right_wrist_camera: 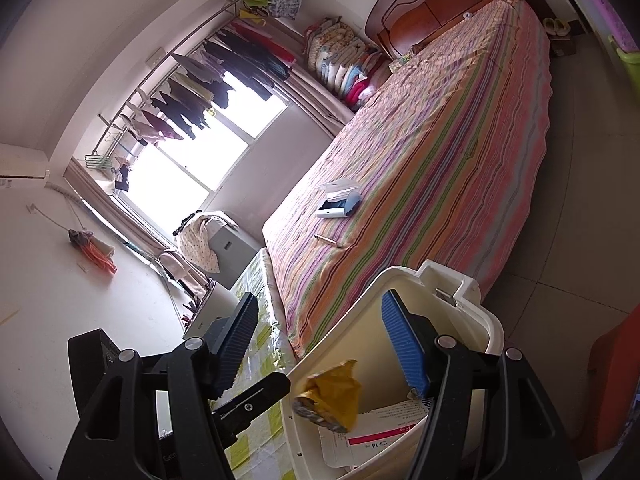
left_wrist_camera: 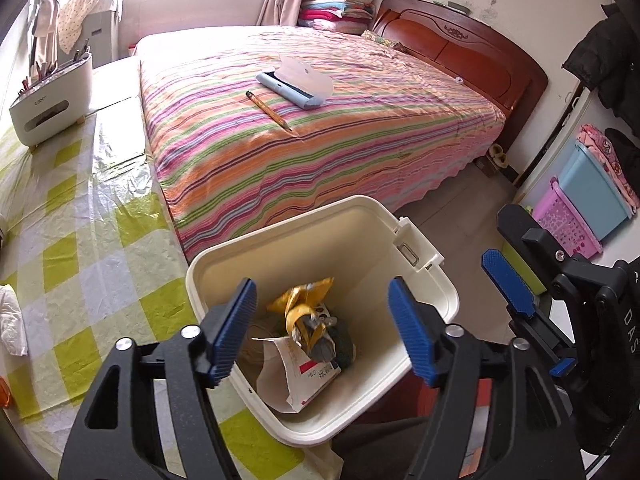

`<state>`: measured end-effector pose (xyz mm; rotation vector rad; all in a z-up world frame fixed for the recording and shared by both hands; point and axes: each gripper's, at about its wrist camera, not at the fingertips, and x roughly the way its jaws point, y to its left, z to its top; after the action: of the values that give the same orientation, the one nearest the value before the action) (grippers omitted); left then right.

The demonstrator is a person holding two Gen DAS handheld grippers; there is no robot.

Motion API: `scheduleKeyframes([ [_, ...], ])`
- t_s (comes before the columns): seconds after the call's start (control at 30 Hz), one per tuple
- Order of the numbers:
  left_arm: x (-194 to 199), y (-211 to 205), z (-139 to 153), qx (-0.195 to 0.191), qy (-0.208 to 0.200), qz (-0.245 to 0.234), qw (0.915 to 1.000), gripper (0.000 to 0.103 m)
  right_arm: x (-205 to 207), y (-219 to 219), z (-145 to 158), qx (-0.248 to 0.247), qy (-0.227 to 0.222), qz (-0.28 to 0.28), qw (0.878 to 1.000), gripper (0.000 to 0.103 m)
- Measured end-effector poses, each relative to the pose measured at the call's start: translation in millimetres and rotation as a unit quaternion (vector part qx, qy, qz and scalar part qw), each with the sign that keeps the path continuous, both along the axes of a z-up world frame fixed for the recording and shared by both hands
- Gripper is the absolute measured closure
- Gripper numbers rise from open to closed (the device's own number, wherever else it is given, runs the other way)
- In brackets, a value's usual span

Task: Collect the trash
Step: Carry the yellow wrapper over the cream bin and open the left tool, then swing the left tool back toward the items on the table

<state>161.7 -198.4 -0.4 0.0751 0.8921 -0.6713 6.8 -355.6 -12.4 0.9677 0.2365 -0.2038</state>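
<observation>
A cream plastic trash bin [left_wrist_camera: 416, 240] stands beside the table, right below my left gripper [left_wrist_camera: 322, 330]. Inside lie a crumpled yellow wrapper [left_wrist_camera: 298, 304] and a white and red paper box [left_wrist_camera: 308, 376]. My left gripper is open and empty above the bin's mouth. My right gripper [right_wrist_camera: 320, 350] is open and empty too, tilted over the same bin [right_wrist_camera: 456, 280], with the yellow wrapper [right_wrist_camera: 332, 394] and box [right_wrist_camera: 380, 432] below it. The right gripper also shows at the right edge of the left wrist view [left_wrist_camera: 508, 284].
A table with a green and white checked cloth [left_wrist_camera: 80, 240] holds a white organiser [left_wrist_camera: 52, 96] and a crumpled white tissue [left_wrist_camera: 12, 320]. A striped bed [left_wrist_camera: 320, 132] carries a pencil [left_wrist_camera: 268, 110] and a blue case [left_wrist_camera: 292, 84]. Coloured storage boxes [left_wrist_camera: 592, 200] stand at the right.
</observation>
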Motion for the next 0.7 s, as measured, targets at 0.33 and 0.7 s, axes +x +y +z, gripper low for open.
scheduleKeyframes([
  [0.33, -2.9, 49.2, 9.9, 0.000, -0.010, 0.033, 0.9994, 0.023, 3.4, 4.2, 2.6, -0.002, 0.002, 0.008, 1.000, 0.040],
  [0.7, -22.5, 132.4, 47.6, 0.027, -0.070, 0.055, 0.9956, 0.016, 24.2, 30.6, 15.7, -0.026, 0.005, 0.046, 0.999, 0.040],
])
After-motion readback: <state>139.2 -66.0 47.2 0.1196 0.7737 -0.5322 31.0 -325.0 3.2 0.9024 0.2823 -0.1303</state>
